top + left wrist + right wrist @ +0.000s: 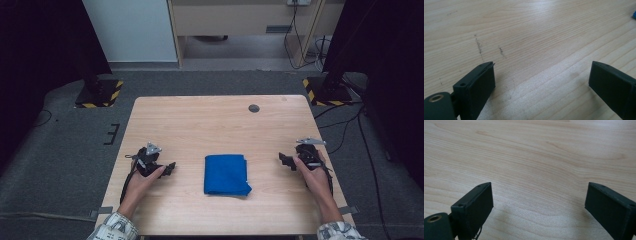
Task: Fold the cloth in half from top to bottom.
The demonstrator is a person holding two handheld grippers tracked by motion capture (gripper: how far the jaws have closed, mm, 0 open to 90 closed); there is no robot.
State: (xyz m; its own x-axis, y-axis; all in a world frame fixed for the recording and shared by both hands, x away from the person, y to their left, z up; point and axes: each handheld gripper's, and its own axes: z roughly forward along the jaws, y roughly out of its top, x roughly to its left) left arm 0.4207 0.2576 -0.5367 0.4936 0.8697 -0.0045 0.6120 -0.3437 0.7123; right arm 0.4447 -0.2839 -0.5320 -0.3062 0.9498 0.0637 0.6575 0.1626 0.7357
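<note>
Cloth [226,174], blue and folded, lies mid-table [210,125] between left gripper [169,168] and right gripper [284,160], both with jaws wide and empty. Probably soft, light, limp; pinch a corner or edge.

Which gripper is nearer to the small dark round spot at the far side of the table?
Right. The right gripper lies diagonally below-right of the dark spot; the left gripper is farther, below-left.
</note>
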